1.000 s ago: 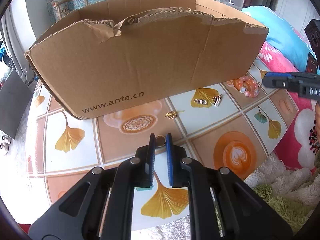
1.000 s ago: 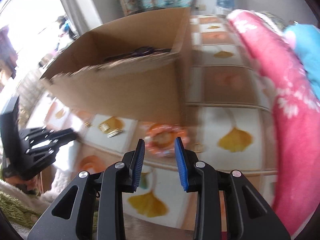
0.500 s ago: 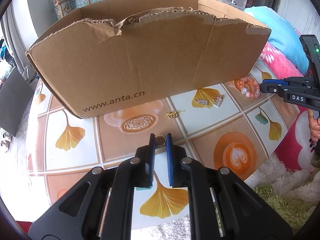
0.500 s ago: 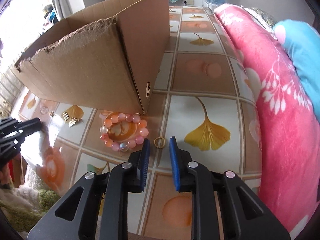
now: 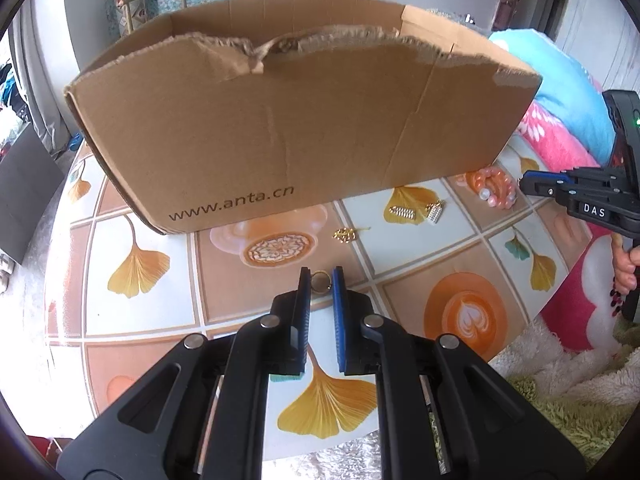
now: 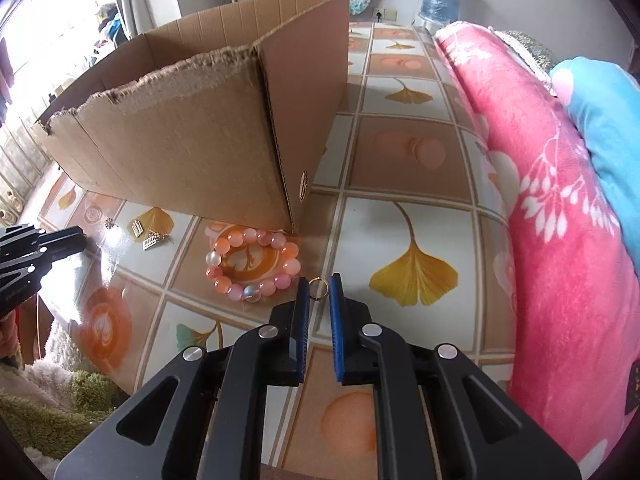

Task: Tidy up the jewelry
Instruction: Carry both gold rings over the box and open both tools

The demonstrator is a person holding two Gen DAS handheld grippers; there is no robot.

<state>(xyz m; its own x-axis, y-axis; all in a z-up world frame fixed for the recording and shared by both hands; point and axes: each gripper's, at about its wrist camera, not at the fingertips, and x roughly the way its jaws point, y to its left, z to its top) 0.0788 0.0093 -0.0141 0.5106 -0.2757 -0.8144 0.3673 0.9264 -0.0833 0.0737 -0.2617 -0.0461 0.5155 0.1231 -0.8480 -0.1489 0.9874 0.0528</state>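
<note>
Though both jaws stand narrowly parted, each straddles a gold ring on the tiled table: left gripper (image 5: pixel 321 276) around one (image 5: pixel 321 281), right gripper (image 6: pixel 319 283) around another (image 6: pixel 318 288) beside the bead bracelet (image 6: pixel 252 265).

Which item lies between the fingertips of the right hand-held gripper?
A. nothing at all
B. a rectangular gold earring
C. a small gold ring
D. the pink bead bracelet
C: in the right wrist view a small gold ring sits in the gap between the blue pads of the right hand-held gripper, while the pink bead bracelet lies apart to its left, by the cardboard box corner.
</note>
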